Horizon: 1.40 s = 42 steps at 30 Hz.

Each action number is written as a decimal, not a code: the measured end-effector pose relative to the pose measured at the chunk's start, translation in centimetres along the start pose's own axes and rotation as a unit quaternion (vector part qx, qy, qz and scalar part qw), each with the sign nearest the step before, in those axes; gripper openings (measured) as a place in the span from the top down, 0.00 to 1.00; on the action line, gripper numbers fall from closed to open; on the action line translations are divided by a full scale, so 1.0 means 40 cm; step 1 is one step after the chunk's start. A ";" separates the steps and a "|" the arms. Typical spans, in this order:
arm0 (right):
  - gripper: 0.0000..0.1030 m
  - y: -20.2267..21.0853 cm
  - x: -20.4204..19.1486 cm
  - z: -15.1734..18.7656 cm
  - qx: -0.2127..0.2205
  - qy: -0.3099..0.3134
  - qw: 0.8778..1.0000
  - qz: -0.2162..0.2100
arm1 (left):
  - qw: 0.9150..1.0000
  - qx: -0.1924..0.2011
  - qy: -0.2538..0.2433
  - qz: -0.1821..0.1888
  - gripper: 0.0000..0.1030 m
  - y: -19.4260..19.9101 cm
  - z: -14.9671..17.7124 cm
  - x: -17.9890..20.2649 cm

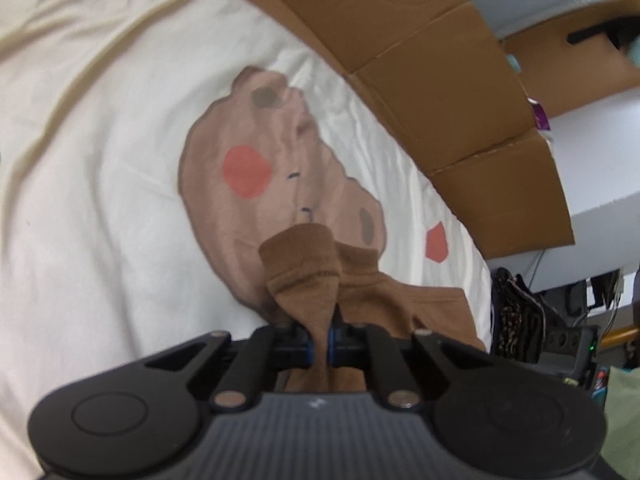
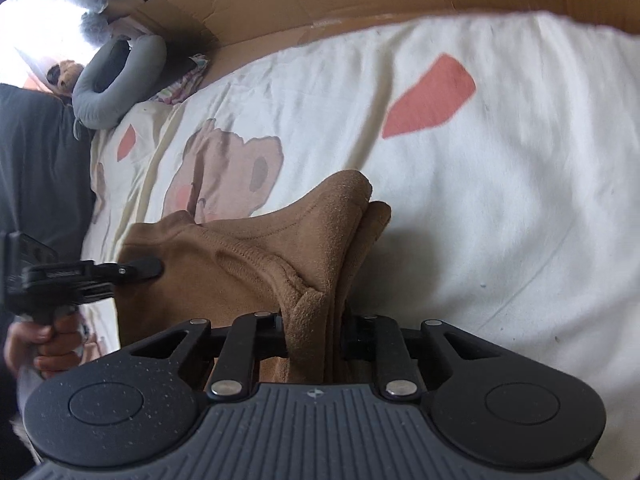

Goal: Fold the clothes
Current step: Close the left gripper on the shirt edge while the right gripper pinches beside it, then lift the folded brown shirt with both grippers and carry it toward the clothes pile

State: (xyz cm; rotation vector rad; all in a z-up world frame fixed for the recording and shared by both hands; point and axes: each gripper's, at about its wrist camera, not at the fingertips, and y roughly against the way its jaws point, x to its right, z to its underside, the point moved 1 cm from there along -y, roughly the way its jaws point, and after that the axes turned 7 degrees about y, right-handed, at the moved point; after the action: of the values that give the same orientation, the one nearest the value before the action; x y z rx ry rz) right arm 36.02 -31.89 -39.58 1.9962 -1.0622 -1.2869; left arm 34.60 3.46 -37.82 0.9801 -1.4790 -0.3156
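Pinching tight, the left gripper is seen with its fingers all but closed on a bunched fold of the brown garment. A thicker wad of the same garment is clamped between the right gripper's fingers, which stand a little apart around it. The garment is stretched between both, just above the white bedsheet printed with bears, near the bed's cardboard-lined edge. Cardboard panels are propped along that edge. A grey neck pillow is seen at a far corner. A box stands beyond; its contents cannot be made out.
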 end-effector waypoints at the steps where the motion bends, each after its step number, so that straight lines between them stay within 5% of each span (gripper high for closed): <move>1: 0.82 0.008 -0.013 -0.001 0.002 0.007 1.000 0.008 | 1.000 0.003 -0.010 -0.008 0.94 0.008 0.003 0.014; 10: 0.83 0.103 -0.117 -0.007 0.020 0.042 0.997 0.065 | 0.996 0.035 -0.053 -0.054 0.95 0.106 0.044 0.133; 25: 0.84 0.324 -0.290 0.027 0.041 0.038 0.995 0.082 | 0.989 0.047 -0.087 -0.106 0.95 0.301 0.122 0.325; 42: 0.84 0.623 -0.471 0.045 0.113 0.064 0.989 0.073 | 0.984 0.092 -0.114 -0.103 0.95 0.557 0.191 0.526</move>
State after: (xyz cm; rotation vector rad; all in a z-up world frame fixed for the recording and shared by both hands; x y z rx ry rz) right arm 21.75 -29.85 -11.81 2.0891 -1.3115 -0.9853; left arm 21.98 -1.02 -9.21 1.2842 -1.6373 -0.4582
